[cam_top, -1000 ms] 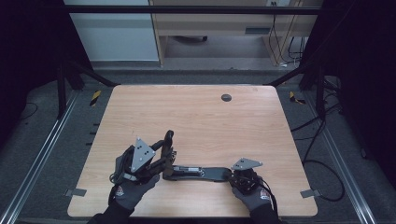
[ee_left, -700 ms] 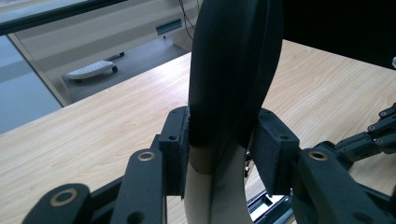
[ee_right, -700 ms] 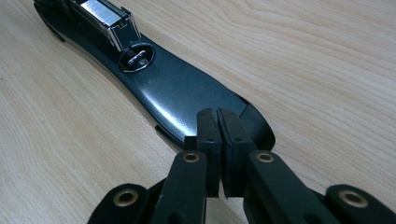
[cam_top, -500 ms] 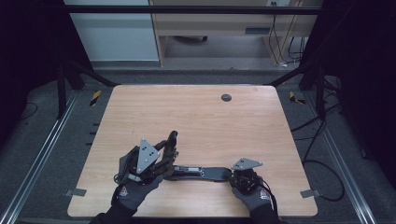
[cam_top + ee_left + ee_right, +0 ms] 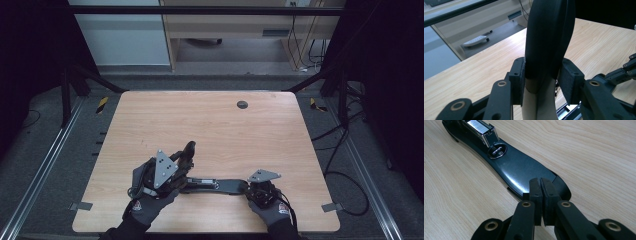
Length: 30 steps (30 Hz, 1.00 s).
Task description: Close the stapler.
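Stapler, opened out flat near the front edge of the table [image 5: 150, 110].

Left gripper [image 5: 186, 152]: held in a gloved left hand [image 5: 150, 200], jaws clenched on the stapler's top arm [image 5: 189, 148]. In the left gripper view the two pads [image 5: 519, 80] press on either side of a black, rounded arm [image 5: 549, 37] that rises steeply away from the camera, with a pale part below the black cover. From above, this arm points toward about 12 o'clock, standing up off the wood.

Centre: the stapler's base [image 5: 220, 186] lies flat, its long axis running 9 to 3 o'clock, the hinge at the left end beside the left gripper. In the right gripper view the base [image 5: 519, 167] shows a metal anvil plate [image 5: 497, 150] and, beyond it, the staple channel [image 5: 480, 127].

Right gripper [image 5: 252, 186]: in a gloved right hand [image 5: 270, 205], jaws closed together with no gap, their tips [image 5: 541, 185] resting on the near, rounded end of the base. Whether they pinch its edge or merely press it down, I cannot tell.

Judgement: any coming move turns on the hinge at the left end; the left gripper is the nearer one to swing the arm, while the right pins the base at 3 o'clock.

Surroundings: a dark round grommet [image 5: 242, 104] sits well apart at 12 o'clock. Nothing stands between the arm and the base.
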{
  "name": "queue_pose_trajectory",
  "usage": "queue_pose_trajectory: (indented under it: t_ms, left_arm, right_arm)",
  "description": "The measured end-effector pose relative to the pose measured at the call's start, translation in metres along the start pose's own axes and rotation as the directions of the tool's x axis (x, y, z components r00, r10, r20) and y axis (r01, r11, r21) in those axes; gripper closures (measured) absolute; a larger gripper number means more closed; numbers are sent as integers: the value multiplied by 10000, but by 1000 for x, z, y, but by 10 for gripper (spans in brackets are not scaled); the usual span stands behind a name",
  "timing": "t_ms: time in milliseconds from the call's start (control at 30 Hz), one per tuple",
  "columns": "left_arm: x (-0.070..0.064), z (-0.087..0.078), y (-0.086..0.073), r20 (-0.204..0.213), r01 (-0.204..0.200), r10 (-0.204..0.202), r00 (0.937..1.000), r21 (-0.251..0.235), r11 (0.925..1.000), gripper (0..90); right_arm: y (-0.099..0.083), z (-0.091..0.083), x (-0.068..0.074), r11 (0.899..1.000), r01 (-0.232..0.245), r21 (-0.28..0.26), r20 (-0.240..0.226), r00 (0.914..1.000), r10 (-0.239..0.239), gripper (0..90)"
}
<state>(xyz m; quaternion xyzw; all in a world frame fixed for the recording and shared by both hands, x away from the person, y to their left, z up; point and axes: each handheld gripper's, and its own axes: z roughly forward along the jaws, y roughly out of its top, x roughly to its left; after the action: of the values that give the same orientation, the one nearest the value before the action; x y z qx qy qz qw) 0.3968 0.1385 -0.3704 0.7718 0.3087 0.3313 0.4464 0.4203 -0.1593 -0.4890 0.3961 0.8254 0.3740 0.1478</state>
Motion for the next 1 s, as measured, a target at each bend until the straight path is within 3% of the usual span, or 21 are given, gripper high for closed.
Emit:
queue_pose_trajectory:
  t_ms: [400, 667, 1000]
  left_arm:
    - [-6, 4, 1, -19, -237, 237, 9997, 30, 9997, 586]
    - [-22, 13, 4, -79, -962, 963, 9953, 166, 9952, 578]
    - [-30, 18, 5, -61, -1216, 1218, 9925, 274, 9922, 573]
  right_arm:
    - [0, 0, 0, 10000, 1, 0, -6, 10000, -1, 887]
    - [0, 0, 0, 10000, -3, -1, -13, 10000, 3, 888]
    - [0, 0, 1, 10000, 1, 26, 26, 10000, -1, 891]
